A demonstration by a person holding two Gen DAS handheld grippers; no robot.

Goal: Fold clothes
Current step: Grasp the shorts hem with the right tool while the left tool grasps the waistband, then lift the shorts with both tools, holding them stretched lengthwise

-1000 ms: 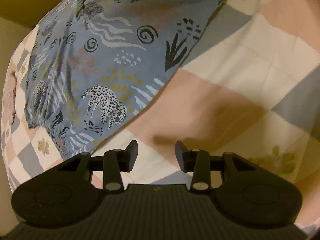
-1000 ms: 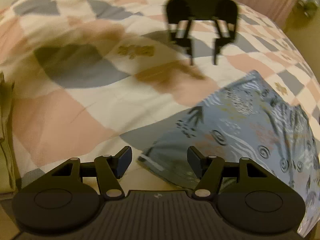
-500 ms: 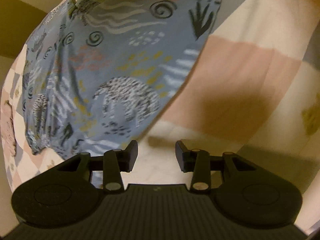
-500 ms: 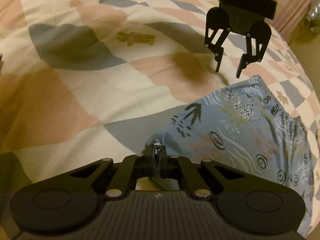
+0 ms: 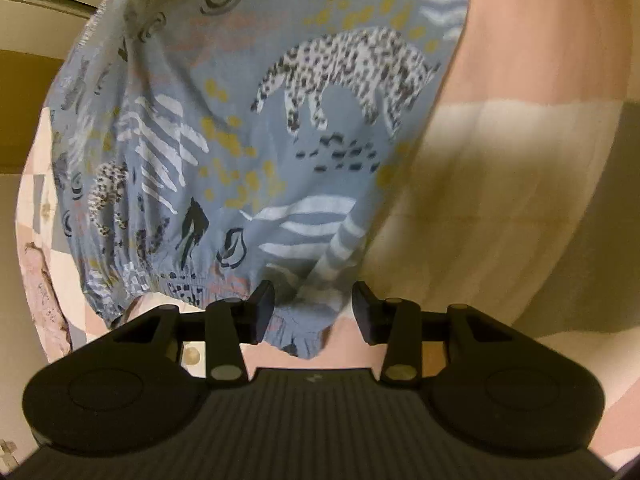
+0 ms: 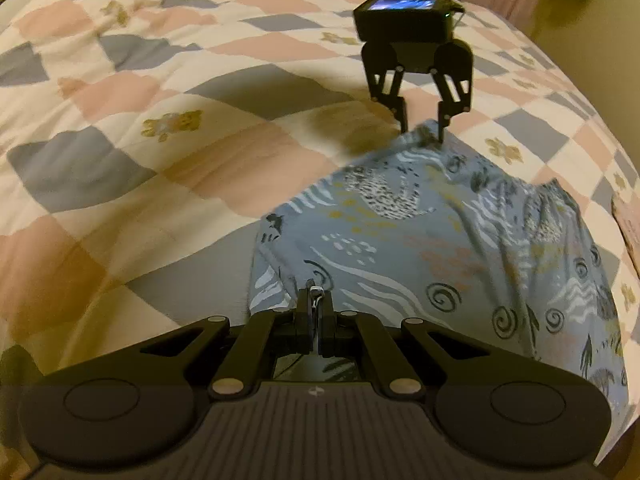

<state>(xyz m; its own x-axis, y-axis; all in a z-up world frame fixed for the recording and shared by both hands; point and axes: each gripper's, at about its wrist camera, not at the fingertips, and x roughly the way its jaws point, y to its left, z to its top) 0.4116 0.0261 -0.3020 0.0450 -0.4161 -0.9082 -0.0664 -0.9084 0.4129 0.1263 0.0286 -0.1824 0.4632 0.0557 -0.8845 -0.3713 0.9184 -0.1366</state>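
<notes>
Left wrist view: the left gripper hangs low over a blue cotton garment printed with spotted leopards, white stripes and black spirals. Its two black fingers stand apart, one on each side of the garment's gathered, elasticated corner, which lies between them but is not pinched. The garment spreads away toward the far left across a quilted bedspread in pink, cream and grey checks.

Right wrist view: the right gripper has its fingers pressed together on the near edge of the same garment, a thin ridge of cloth caught between them. The garment lies mostly flat on the bed, running to the right, with some long creases near its right side. At the far corner the left gripper appears again, tips down at the cloth edge and parted.

Judging from this, one corner is held and the other is about to be taken. To do it well, the left gripper should sink enough to gather the whole thickness of the ruffled corner before closing. Then both corners should rise evenly, keeping the edge between them taut so the cloth folds without bunching.
</notes>
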